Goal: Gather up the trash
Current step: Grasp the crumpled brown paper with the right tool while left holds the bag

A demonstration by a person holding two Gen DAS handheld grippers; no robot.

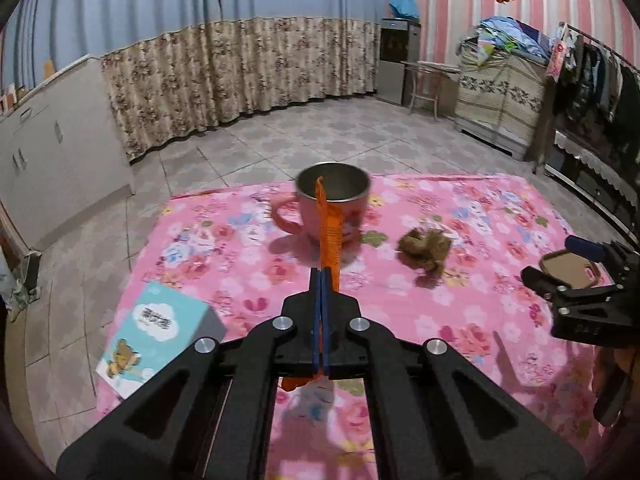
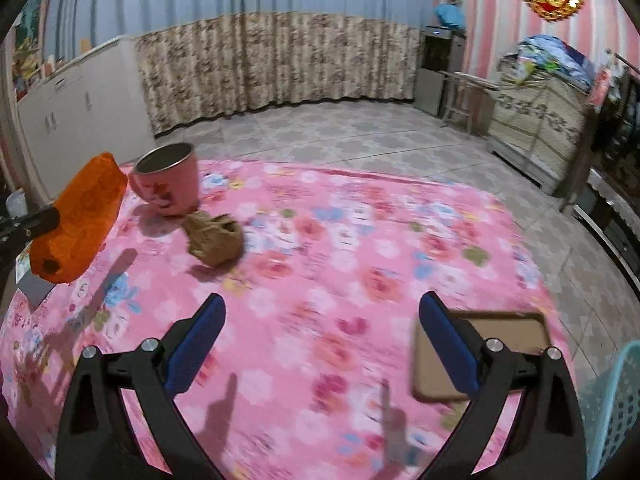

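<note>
My left gripper (image 1: 321,274) is shut on an orange snack wrapper (image 1: 329,228), held edge-on above the pink flowered tablecloth (image 1: 480,320). From the right wrist view the same orange wrapper (image 2: 78,220) hangs at the far left, clamped by the left gripper's tip (image 2: 48,216). A crumpled brown paper ball (image 1: 426,246) (image 2: 214,240) lies on the cloth beside a pink metal mug (image 1: 332,200) (image 2: 170,178). My right gripper (image 2: 320,314) is open over the cloth with nothing between its fingers; it shows at the right edge of the left wrist view (image 1: 560,268).
A flat brown cardboard tray (image 2: 492,344) (image 1: 568,268) lies near the table's right edge. A teal basket (image 2: 616,412) stands beyond it. A light-blue cartoon booklet (image 1: 156,336) rests at the left. Tiled floor, cabinet and curtains surround the table.
</note>
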